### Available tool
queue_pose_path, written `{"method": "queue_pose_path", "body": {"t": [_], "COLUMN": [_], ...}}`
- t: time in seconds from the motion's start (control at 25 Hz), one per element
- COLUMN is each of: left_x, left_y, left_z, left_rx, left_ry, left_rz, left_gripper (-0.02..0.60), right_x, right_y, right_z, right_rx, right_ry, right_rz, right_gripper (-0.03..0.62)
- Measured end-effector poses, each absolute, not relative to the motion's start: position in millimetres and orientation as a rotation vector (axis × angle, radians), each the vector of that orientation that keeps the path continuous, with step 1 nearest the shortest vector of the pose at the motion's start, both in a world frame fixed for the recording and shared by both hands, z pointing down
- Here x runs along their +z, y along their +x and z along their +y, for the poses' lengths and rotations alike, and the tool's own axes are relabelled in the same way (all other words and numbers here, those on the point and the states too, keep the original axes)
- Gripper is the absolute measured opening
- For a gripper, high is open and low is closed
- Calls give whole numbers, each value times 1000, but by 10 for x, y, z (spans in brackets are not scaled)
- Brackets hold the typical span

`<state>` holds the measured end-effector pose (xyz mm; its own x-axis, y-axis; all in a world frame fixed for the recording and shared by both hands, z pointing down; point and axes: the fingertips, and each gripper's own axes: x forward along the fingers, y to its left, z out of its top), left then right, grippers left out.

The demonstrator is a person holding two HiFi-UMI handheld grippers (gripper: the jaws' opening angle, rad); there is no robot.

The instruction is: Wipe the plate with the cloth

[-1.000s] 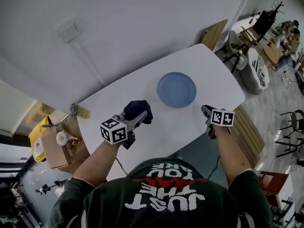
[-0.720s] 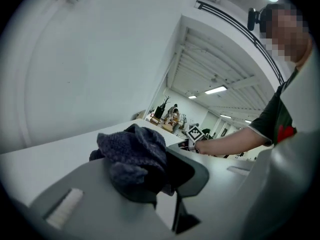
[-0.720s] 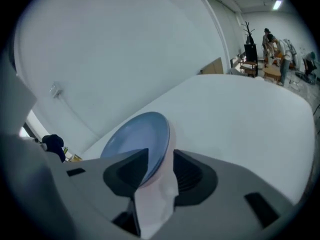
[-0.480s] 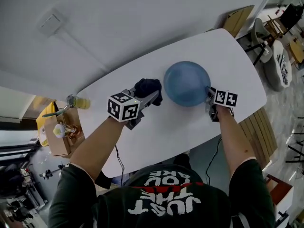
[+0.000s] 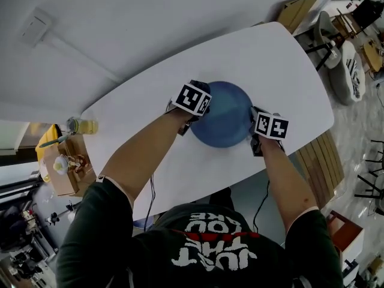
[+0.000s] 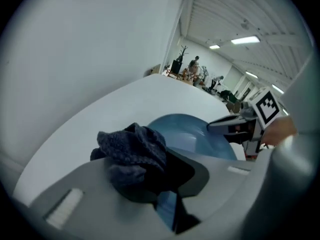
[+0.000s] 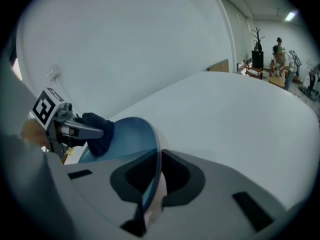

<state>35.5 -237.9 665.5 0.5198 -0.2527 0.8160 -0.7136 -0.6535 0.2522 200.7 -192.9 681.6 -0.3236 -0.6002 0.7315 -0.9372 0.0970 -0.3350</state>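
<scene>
My left gripper (image 6: pixel 155 176) is clamped on the dark blue cloth (image 6: pixel 131 146), the fabric bunched between the jaws and spilling out over them. It's at the left edge of the blue plate (image 5: pixel 225 122), cloth right at the rim; whether it's pressing on the surface, I can't tell. Over on the other side, my right gripper (image 7: pixel 151 176) has the plate's right rim between its jaws, and they're closing, pads against the thin edge. The plate sits near the middle of the white table (image 5: pixel 288 65), my two grippers facing each other across it.
</scene>
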Motion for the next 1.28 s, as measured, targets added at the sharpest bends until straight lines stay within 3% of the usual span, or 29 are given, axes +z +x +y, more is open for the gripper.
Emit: {"method": "queue_pose_path", "body": {"t": [0.76, 1.28], "left_x": [6930, 6935], "left_y": [970, 1729], "left_z": [-2523, -1451], "left_rx": [1223, 1440], "left_ry": [2320, 2564], "left_rz": [-737, 24], "left_gripper": [52, 51], "right_x": [6812, 6828], "right_y": [1987, 1956], "right_z": [-1867, -1899], "right_rx": [1075, 1160], "right_ry": [1511, 1525], "right_rz": [-1970, -2009], "right_gripper": [29, 28]}}
